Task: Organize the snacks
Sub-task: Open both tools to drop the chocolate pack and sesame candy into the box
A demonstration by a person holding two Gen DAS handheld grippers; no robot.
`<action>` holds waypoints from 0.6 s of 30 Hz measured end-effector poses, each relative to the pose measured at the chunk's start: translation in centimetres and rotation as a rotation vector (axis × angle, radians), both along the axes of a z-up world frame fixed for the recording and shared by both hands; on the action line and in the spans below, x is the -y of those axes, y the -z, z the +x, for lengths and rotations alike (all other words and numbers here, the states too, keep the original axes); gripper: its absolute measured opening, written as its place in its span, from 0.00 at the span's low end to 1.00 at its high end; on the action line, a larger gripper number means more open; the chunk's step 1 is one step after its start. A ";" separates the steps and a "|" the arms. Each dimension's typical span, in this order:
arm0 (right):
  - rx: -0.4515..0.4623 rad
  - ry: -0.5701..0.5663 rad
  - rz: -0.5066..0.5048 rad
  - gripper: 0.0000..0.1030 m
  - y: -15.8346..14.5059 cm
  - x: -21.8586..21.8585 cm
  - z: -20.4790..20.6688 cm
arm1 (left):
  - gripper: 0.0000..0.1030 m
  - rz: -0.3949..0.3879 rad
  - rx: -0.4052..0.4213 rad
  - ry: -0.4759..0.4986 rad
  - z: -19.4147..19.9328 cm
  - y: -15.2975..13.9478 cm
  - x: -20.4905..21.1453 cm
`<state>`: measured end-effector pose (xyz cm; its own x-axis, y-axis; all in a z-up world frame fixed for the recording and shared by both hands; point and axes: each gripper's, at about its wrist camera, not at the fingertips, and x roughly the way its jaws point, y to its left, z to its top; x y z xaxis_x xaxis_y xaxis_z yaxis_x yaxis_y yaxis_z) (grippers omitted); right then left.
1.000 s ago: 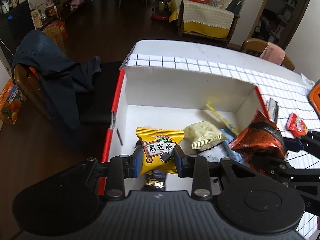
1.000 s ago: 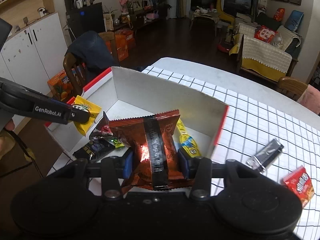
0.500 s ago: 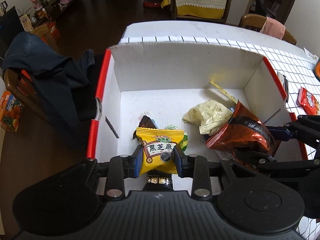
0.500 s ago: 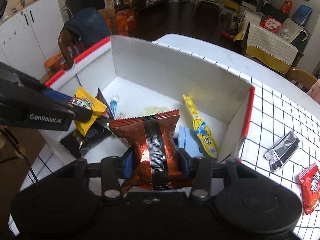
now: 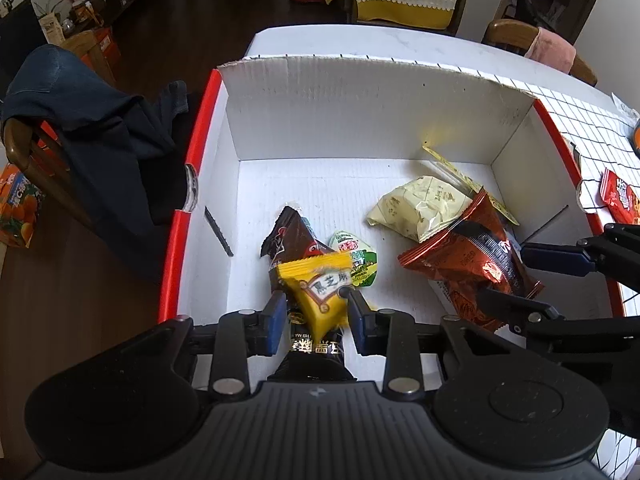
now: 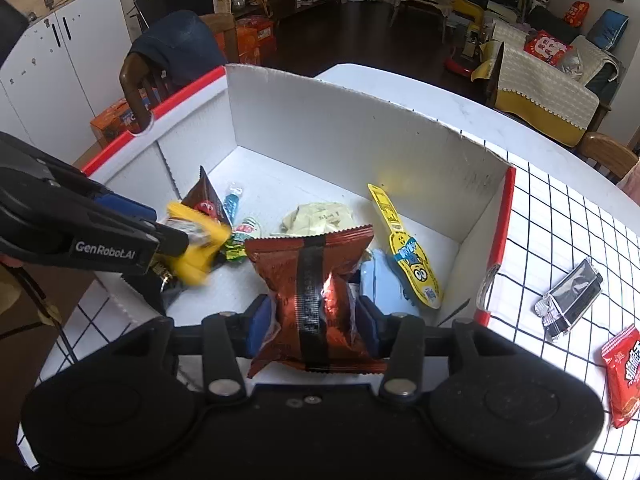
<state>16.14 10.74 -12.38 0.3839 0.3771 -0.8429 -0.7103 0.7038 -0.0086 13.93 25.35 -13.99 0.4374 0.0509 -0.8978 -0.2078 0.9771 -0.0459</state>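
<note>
A white cardboard box with red rims (image 5: 360,116) (image 6: 360,132) holds several snacks. My left gripper (image 5: 316,312) has its jaws spread, and a yellow sesame snack packet (image 5: 320,292) (image 6: 196,248), blurred, is tilting loose between them over a black packet (image 5: 316,352). My right gripper (image 6: 316,320) is shut on a red-brown foil chip bag (image 6: 316,280) (image 5: 472,268), held low inside the box at its right side. A pale cream packet (image 5: 420,204), a brown packet (image 5: 288,236) and a long yellow strip packet (image 6: 404,248) lie on the box floor.
On the gridded tablecloth (image 6: 560,240) right of the box lie a silver-black packet (image 6: 568,300) and a red packet (image 6: 624,372) (image 5: 620,196). A chair draped with dark clothes (image 5: 80,120) stands left of the table.
Both grippers moved forward and down into the box. My left gripper's jaws opened and the yellow packet is slipping out. The right gripper kept its hold on the chip bag.
</note>
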 end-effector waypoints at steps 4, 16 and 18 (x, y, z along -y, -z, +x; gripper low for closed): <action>-0.011 0.004 0.032 0.47 -0.7 0.4 -0.3 | 0.45 -0.015 0.029 -0.008 -0.6 -0.9 0.0; -0.012 0.037 0.171 0.56 -4.6 3.1 -1.4 | 0.59 -0.054 0.138 0.017 -2.9 -4.9 1.6; -0.012 0.047 0.199 0.59 -5.3 3.7 -1.5 | 0.61 -0.061 0.157 0.024 -3.2 -5.6 2.1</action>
<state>14.68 7.02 -7.09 0.3952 0.5187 -0.7581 -0.6758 0.7232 0.1425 10.75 23.22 -8.36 0.5732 -0.0141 -0.8193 -0.1699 0.9761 -0.1357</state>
